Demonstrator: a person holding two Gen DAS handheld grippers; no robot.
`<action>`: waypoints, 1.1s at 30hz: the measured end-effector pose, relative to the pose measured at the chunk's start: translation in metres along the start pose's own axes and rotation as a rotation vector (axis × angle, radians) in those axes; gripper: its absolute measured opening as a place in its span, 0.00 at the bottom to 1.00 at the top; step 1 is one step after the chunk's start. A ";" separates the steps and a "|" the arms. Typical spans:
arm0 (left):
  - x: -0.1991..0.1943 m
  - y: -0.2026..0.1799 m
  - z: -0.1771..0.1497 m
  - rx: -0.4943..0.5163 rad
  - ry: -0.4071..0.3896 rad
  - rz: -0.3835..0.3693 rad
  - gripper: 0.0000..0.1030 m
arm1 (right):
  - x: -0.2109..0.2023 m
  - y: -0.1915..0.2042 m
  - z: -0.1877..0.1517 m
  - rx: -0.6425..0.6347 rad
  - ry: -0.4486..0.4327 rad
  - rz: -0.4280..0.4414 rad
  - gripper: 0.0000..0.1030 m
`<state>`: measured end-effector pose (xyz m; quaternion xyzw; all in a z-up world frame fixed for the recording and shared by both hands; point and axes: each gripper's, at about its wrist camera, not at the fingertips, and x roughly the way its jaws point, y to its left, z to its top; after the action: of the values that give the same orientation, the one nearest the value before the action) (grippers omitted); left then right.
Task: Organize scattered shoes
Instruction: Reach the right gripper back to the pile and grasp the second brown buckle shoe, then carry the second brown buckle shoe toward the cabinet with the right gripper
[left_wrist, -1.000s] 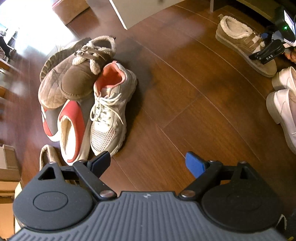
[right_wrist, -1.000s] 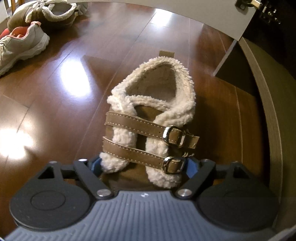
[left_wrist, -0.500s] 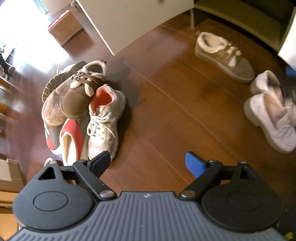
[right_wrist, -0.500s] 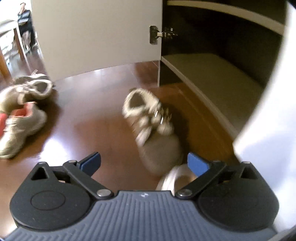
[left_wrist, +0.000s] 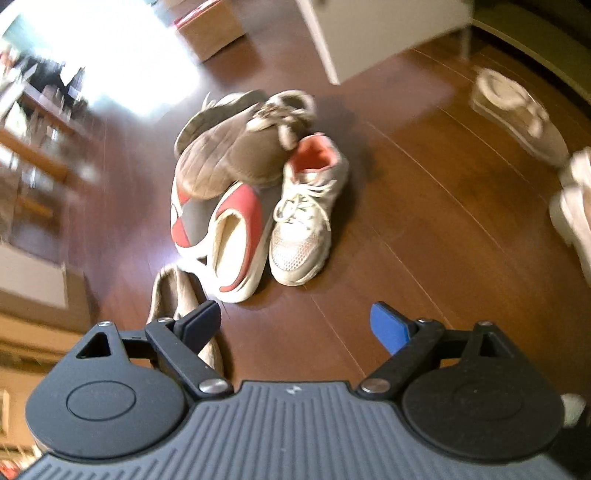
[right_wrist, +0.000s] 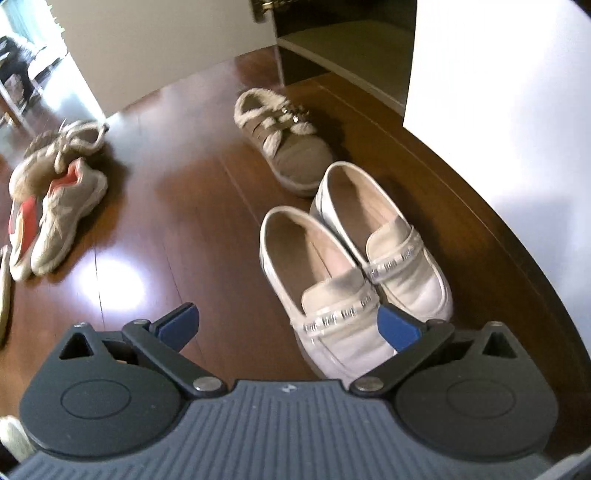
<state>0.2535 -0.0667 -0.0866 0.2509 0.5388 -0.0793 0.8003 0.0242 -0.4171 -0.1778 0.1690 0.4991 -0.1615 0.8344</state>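
Both grippers are hanging spread apart with nothing in them: the left gripper (left_wrist: 295, 321) is facing a messy shoe pile (left_wrist: 255, 184), a white mesh sneaker (left_wrist: 304, 218) lying beside a red slipper (left_wrist: 232, 236). The right gripper (right_wrist: 288, 321) is sitting over two cream loafers (right_wrist: 354, 258) side by side, a fuzzy brown strap shoe (right_wrist: 284, 144) just beyond them on the glossy wood floor (right_wrist: 177, 192), near an open cabinet (right_wrist: 343, 48).

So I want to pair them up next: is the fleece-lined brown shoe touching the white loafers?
Apart. The right wrist view shows a thin strip of bare floor between the brown shoe's toe and the heel of the farther loafer.
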 end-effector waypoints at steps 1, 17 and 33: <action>0.005 0.008 0.005 -0.026 0.007 -0.006 0.88 | 0.002 0.001 0.004 0.013 -0.001 0.009 0.99; 0.120 0.057 0.091 -0.120 -0.071 0.131 0.87 | 0.212 0.199 0.141 0.411 0.130 0.428 0.73; 0.168 0.104 0.035 -0.267 0.037 0.097 0.87 | 0.373 0.323 0.184 0.796 0.240 0.641 0.13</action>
<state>0.3921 0.0305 -0.1953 0.1692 0.5466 0.0365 0.8193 0.4763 -0.2482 -0.3881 0.6347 0.4144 -0.0546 0.6500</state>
